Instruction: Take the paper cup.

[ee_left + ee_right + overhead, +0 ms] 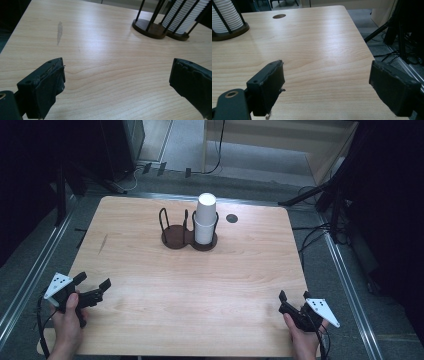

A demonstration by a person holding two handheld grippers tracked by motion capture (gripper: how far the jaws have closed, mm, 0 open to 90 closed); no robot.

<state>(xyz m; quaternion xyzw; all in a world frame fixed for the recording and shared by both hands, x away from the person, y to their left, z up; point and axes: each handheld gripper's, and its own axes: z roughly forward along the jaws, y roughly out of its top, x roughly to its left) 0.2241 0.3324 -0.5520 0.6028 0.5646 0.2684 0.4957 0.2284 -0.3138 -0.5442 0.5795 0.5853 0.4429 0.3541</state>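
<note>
White paper cups [205,218], a ribbed stack of them, sit upright in the right ring of a dark wire holder [188,231] near the far edge of the table [200,290], a bit right of centre, with the left ring bare. We've got both grippers parked at the near corners, well apart from it: left gripper [93,285] by the near-left corner, right gripper [293,296] by the near-right, each with its jaws spread wide and nothing between them. From the left the stack lies forward and to the right; from the right, forward and to the left. Its long axis runs straight up, so we'd guess a side-on grab suits. Right hand looks slightly nearer, but honestly it's close.
</note>
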